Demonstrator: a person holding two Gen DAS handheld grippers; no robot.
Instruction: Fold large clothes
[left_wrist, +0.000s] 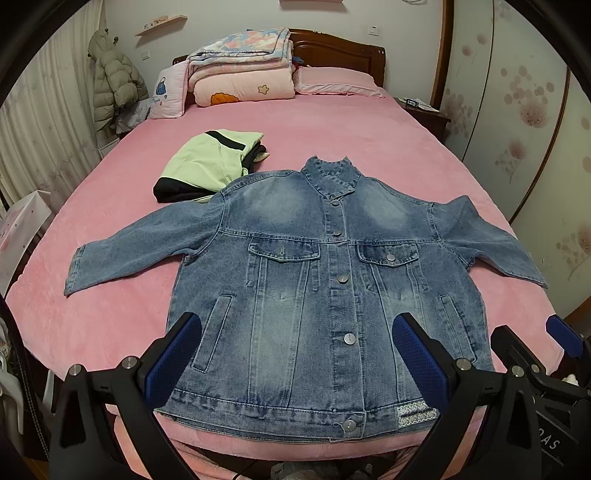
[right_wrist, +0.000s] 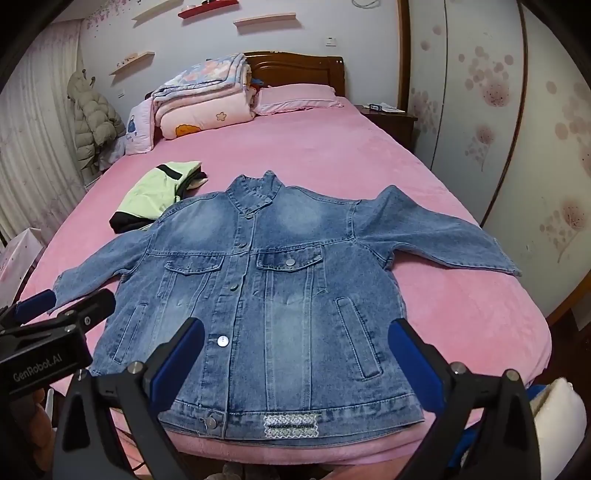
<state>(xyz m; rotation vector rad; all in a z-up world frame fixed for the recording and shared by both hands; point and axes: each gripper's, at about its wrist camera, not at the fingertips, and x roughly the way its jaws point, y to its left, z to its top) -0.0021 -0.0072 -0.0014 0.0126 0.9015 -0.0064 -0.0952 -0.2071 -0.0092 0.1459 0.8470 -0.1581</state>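
Left-wrist view: both grippers (left_wrist: 295, 354) (right_wrist: 295, 358) hover, jaws apart, seemingly above jacket (left_wrist: 317, 295).

home bedroom: pink bed (left_wrist: 332, 122), wardrobe (right_wrist: 517, 129)

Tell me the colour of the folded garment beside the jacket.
Pale green with black bands, clearest in the left wrist view: folded garment.

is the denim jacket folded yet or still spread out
Spread out: the denim jacket lies flat, front up and buttoned, on the pink bed, both sleeves out to the sides.
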